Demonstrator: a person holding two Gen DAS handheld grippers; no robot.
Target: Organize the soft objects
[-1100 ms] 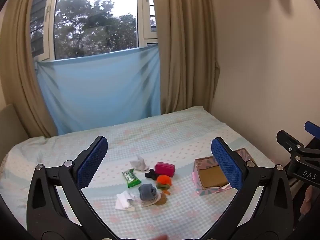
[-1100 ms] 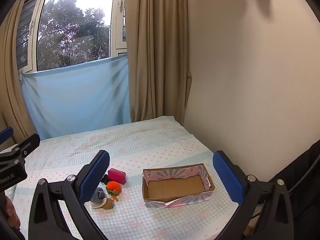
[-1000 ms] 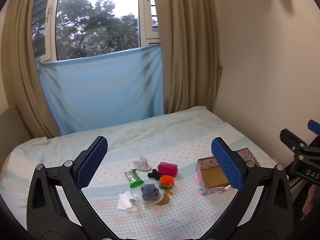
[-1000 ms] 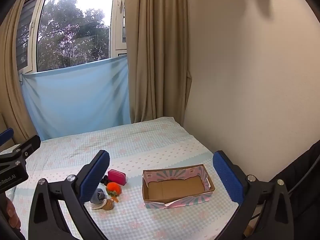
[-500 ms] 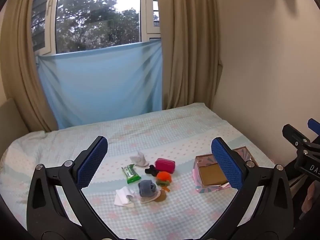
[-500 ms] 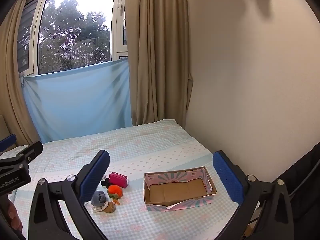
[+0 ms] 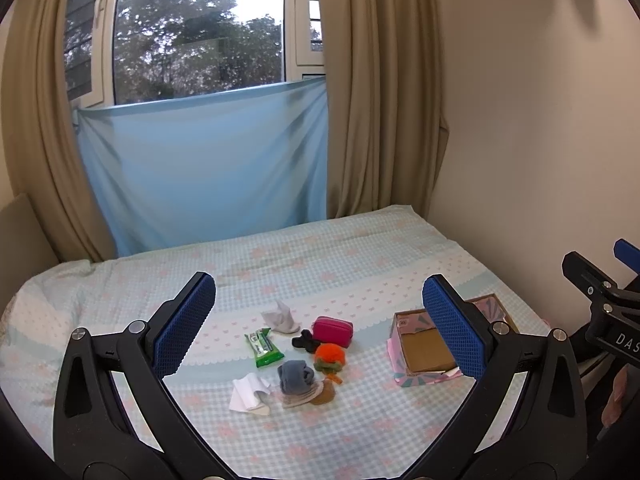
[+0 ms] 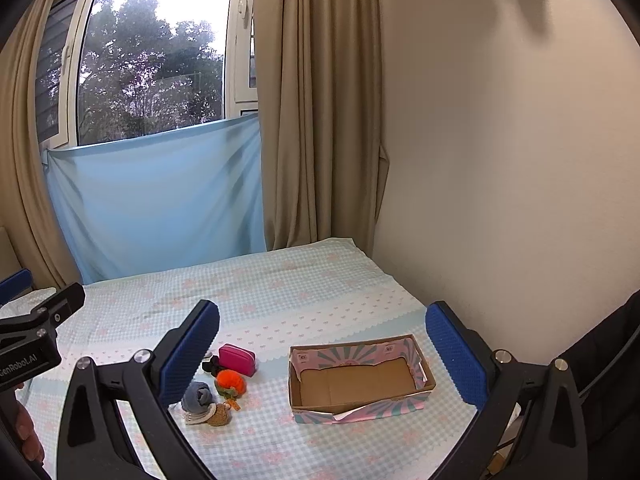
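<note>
Small soft things lie in a cluster on the bed: a pink pouch (image 7: pixel 333 331), an orange plush (image 7: pixel 329 356), a grey rolled sock (image 7: pixel 295 376), a black hair tie (image 7: pixel 303 340), a green wipes pack (image 7: pixel 263 348), a white cloth (image 7: pixel 249 398) and a pale cloth (image 7: pixel 281 317). An open cardboard box (image 8: pixel 360 384) with a pink-teal pattern stands to their right, nothing in it. My left gripper (image 7: pixel 318 328) is open, held high above the cluster. My right gripper (image 8: pixel 322 350) is open, above the box (image 7: pixel 424 350) and the pouch (image 8: pixel 237 359).
The bed (image 7: pixel 320 264) has a light blue checked cover. A wall (image 8: pixel 500 160) runs along its right side. Beige curtains (image 7: pixel 384 92) and a blue cloth (image 7: pixel 204 168) hang over the window behind it. A headboard (image 7: pixel 24 236) stands at far left.
Both grippers have tilted and risen slightly, so the bed and objects sit a little differently in view. Nothing on the bed has moved. Both grippers stay open.
</note>
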